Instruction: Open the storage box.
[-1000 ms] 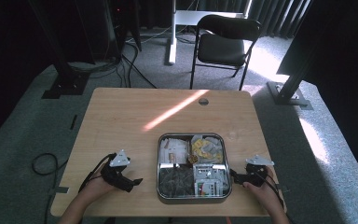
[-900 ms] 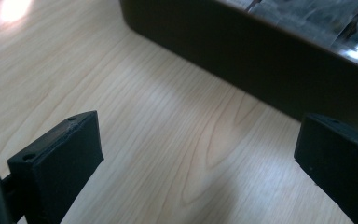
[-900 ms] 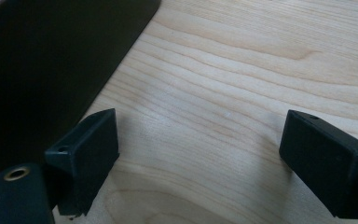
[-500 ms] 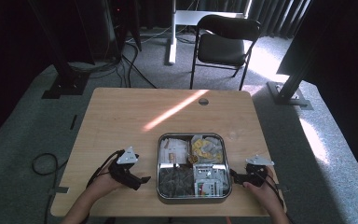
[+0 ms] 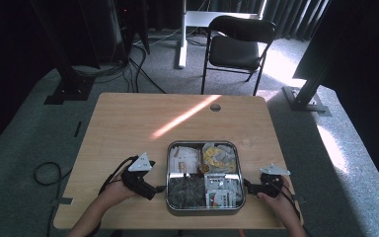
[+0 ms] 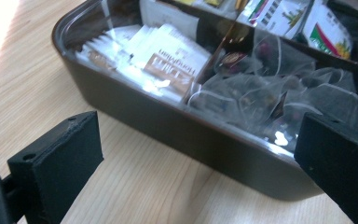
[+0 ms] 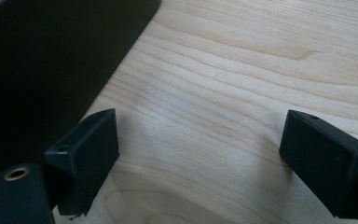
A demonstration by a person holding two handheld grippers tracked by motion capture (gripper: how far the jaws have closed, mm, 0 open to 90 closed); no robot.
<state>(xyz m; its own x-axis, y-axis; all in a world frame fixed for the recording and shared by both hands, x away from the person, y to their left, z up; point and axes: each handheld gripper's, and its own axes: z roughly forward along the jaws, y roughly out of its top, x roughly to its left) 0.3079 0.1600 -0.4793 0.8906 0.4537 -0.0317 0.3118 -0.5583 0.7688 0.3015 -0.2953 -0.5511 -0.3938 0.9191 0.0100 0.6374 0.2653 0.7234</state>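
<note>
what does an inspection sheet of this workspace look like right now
surface: wooden table, a sunlit streak across it, a round hole near the far edge
job's things: metal tray with four compartments, holding white packets, clear mesh tea bags, yellow packets and printed packets
clutter: nothing seen on the table besides the tray
grippers: left tool open, jaws toward the tray's left wall; right tool open, low over the wood beside the tray's right wall, holding nothing
cables: a black cable trails from the left tool; more cables on the floor behind
surroundings: black chair, carpet, black stand legs, dark curtains
</note>
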